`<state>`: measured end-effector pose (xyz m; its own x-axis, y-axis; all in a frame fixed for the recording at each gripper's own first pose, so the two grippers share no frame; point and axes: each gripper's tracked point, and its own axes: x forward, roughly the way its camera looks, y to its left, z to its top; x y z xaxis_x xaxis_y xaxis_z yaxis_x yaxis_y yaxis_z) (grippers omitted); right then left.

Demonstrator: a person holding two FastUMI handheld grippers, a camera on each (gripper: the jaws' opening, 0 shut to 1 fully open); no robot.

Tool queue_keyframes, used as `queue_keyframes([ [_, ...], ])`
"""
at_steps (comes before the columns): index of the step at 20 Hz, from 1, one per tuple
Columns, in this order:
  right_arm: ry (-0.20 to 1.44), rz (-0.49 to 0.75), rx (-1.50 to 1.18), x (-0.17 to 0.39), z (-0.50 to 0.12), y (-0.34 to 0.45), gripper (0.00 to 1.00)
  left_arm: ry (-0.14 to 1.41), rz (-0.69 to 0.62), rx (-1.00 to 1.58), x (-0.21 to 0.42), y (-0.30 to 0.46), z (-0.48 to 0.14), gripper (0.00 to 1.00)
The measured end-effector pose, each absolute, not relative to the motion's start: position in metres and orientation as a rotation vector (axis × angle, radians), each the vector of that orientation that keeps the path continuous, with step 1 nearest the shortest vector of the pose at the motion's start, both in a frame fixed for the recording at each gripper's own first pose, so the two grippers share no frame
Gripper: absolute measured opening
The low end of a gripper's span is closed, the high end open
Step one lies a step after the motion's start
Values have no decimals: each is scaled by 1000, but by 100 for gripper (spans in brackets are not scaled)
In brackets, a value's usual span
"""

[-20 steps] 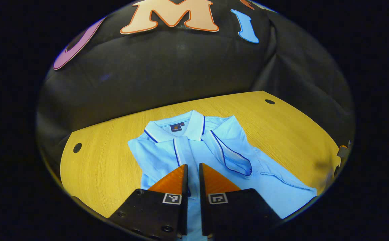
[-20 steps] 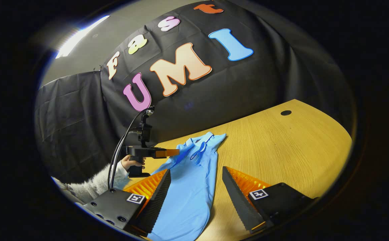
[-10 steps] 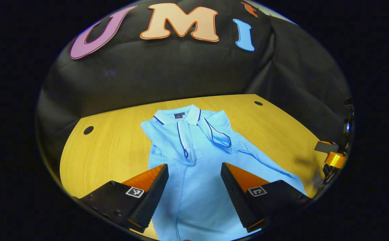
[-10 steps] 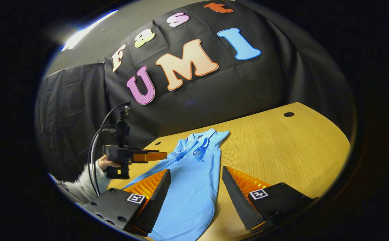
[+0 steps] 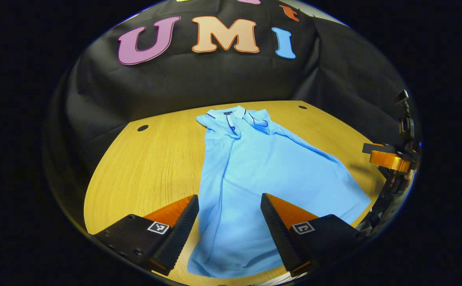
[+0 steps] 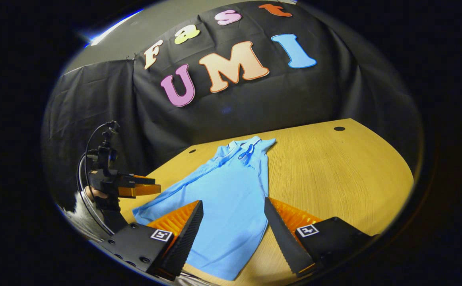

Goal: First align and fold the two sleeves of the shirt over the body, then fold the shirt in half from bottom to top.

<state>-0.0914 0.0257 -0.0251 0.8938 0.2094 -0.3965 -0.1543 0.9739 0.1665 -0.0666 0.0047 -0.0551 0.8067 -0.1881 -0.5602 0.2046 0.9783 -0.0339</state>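
Shirt (image 5: 251, 167) flat on table (image 5: 143, 171), long axis running straight ahead of both hand-held grippers, collar far, hem nearest. Left hand-held gripper (image 5: 230, 222) open, empty, over hem's left part. Right hand-held gripper (image 6: 233, 226) open, empty, over right hem corner. Neither clearly nearer; hem lift likely next.

A wooden table (image 5: 147, 167) with a light grain has a rounded far edge and small dark round holes (image 5: 142, 128) near its far corners. Black cloth (image 6: 255, 103) hangs creased behind it as the wall. Above the cloth, a grey ceiling (image 6: 143, 28) carries a bright light strip (image 6: 111, 28).
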Motion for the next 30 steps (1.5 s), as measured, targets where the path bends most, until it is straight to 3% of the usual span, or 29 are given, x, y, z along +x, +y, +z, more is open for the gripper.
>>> queue_keyframes([
  [8, 578, 209, 40, -152, -78, 50, 97, 599, -170, 17, -135, 15, -75, 97],
  [23, 628, 155, -117, -163, -113, 43, 97, 642, -118, -28, -157, 26, -105, 98],
  [24, 625, 156, -135, -163, -112, 44, 96, 629, -111, -29, -155, 25, -105, 97],
  [25, 625, 155, -138, -162, -112, 43, 88, 615, -103, -29, -153, 26, -105, 97],
  [26, 630, 160, -124, -161, -114, 43, 95, 601, -104, -23, -152, 26, -105, 98],
  [27, 632, 159, -111, -160, -114, 43, 87, 592, -119, -25, -152, 23, -105, 98],
  [29, 629, 149, -113, -159, -114, 41, 89, 571, -155, -19, -150, 14, -103, 92],
  [30, 624, 155, -95, -158, -113, 42, 83, 562, -163, -15, -148, 12, -105, 82],
])
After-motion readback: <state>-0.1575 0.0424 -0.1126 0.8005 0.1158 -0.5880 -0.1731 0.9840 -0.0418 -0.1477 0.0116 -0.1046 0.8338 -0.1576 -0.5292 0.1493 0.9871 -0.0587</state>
